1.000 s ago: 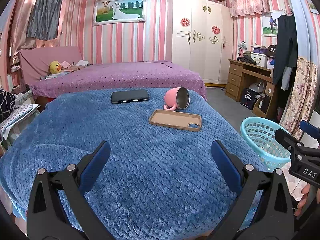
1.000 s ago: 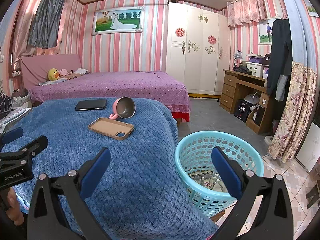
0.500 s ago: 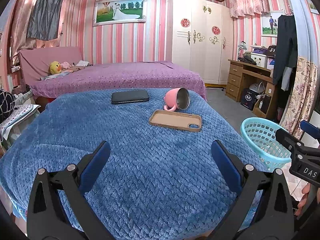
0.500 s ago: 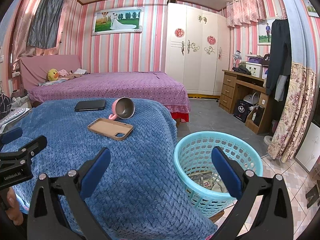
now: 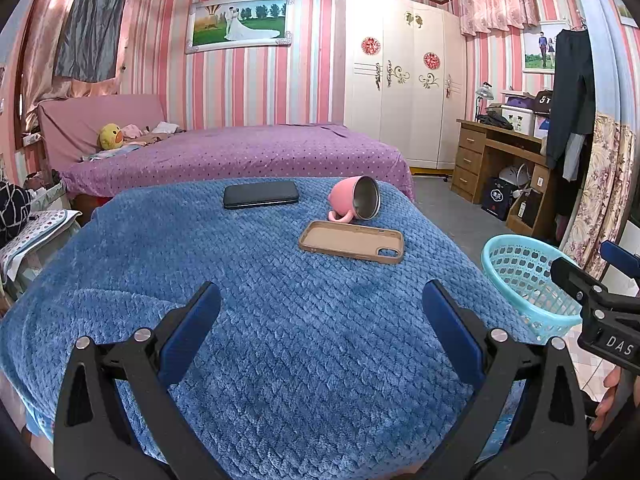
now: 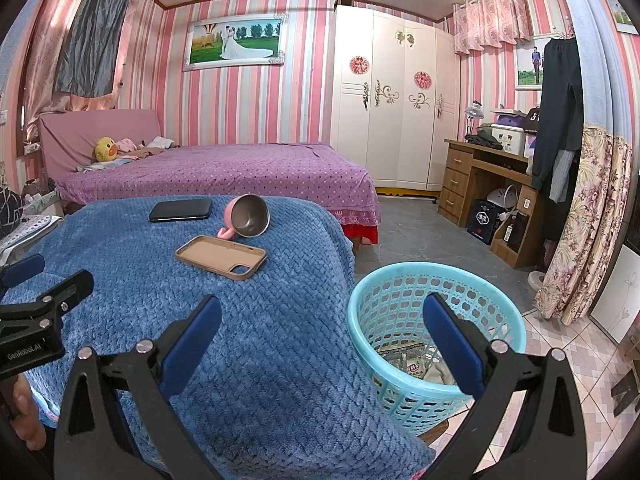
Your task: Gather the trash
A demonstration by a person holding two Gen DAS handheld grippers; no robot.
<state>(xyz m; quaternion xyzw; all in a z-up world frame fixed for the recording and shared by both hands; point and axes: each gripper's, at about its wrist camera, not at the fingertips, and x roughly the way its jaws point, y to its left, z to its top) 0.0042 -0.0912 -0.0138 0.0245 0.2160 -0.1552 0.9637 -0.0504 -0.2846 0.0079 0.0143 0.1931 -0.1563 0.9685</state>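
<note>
Blue blanket (image 5: 280, 320), basket (image 6: 400, 280) wrappers (image 6: 412, 364) right-view only

On a blue quilted blanket (image 5: 280, 320), a tipped pink metal-lined mug (image 5: 356, 202) is seen behind a tan phone case (image 5: 352, 241), a black phone (image 5: 261, 195) to their left; a turquoise plastic basket (image 6: 400, 280) (wrappers inside) is set to the right.

The basket (image 6: 436, 320) bottom is hidden behind the right tool (image 6: 320, 320); its wrappers are unreadable.

We see a blue waffle-textured blanket (image 5: 280, 340), a pink mug (image 5: 354, 202), a tan phone case (image 5: 352, 241), a turquoise basket (image 6: 436, 332), and pink-striped walls (image 6: 248, 104).
</note>
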